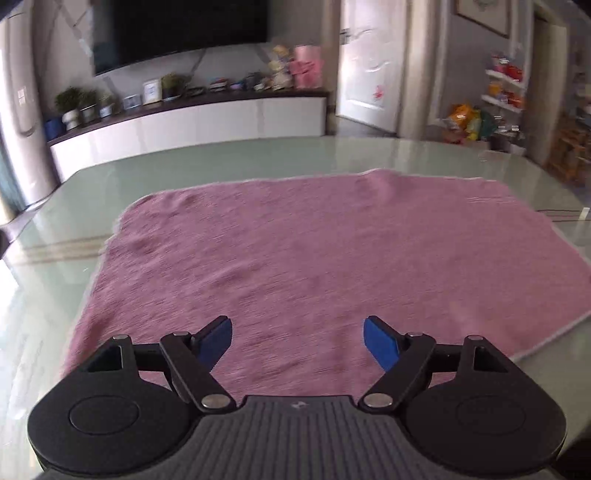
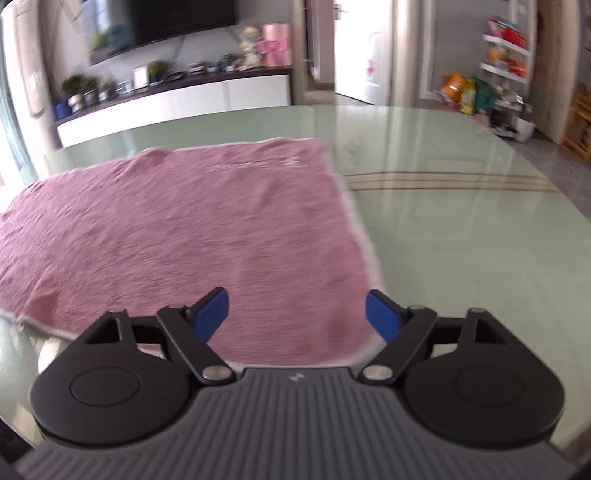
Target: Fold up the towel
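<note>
**Towel spread flat on the glass table, both grippers wide and empty**

While the two grippers hang over the near edge of the pink towel, neither one has hold of it. The towel lies opened out in a single layer on the pale green glass table, lightly rumpled, with a small raised wrinkle along its far edge and a pale hem showing at its borders.

Left gripper: jaws well apart, nothing between the blue pads. It sits above the towel's near portion, and cloth fills the whole gap between the fingers. Whether the pads touch the fabric cannot be told.

Right gripper: jaws likewise spread wide and empty. It stands over the towel's near right corner — the left blue pad over pink cloth, the right blue pad at the towel's right hem, where bare glass begins. Contact with the cloth cannot be judged here either.

Beyond the towel's far edge the table runs on clear to its rim. Past that stands a long white low cabinet carrying potted plants, small frames and a pink box, with a dark television on the wall above it. To the right of the towel — farther back in the room — wall shelves hold coloured packets.
</note>
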Demonstrator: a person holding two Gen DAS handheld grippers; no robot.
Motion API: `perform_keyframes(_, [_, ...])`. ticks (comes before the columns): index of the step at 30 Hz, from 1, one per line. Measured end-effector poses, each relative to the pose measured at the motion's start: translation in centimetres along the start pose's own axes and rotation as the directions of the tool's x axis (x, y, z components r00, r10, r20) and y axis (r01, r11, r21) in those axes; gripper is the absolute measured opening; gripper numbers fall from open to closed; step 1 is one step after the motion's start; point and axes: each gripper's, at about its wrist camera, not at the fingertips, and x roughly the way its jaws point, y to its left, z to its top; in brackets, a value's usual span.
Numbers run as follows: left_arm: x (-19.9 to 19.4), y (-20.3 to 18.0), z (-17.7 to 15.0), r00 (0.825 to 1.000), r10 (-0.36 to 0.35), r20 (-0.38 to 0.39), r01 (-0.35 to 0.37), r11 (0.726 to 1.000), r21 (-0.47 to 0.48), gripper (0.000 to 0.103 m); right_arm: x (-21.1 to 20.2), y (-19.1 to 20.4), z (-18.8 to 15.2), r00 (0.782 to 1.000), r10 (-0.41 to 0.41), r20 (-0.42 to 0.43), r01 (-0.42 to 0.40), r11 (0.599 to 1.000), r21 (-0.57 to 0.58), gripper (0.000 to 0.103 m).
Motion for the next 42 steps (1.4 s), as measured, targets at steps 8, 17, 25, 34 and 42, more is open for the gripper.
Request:
perform_keyframes(8, [2.6,-11.4,1.9,0.971,-0.239,0.011,0.233,0.957,0.173,0.082,1.3,-2.9,0.5,0.996,0.044,-0.081,-0.044,0.999,0.002,0.041])
perform_keyframes(17, [6.1,-21.4,1.1,0.922,-0.387,-0.021,0.375,0.875,0.306,0.08,1.4,-2.8,1.9,0.984,0.117,-0.132,-0.125,0.991,-0.054,0.009])
perform_keyframes(25, [8.7,-27.4,0.6,0.883,-0.469,-0.033,0.455,0.836,0.308,0.068,0.0,-3.3,4.0,0.965,0.239,-0.108,-0.241,0.97,-0.011,0.009])
perform_keyframes(34, [10.9,-32.5,-0.6,0.88,-0.475,0.007,0.448,0.835,0.32,0.053,-0.7,-3.1,5.6,0.939,0.319,-0.131,-0.326,0.945,-0.034,0.009])
perform_keyframes(42, [11.8,-32.8,-1.2,0.896,-0.443,0.002,0.43,0.87,0.241,0.008,-0.2,-3.0,6.0,0.924,0.33,-0.191,-0.35,0.933,-0.083,0.011])
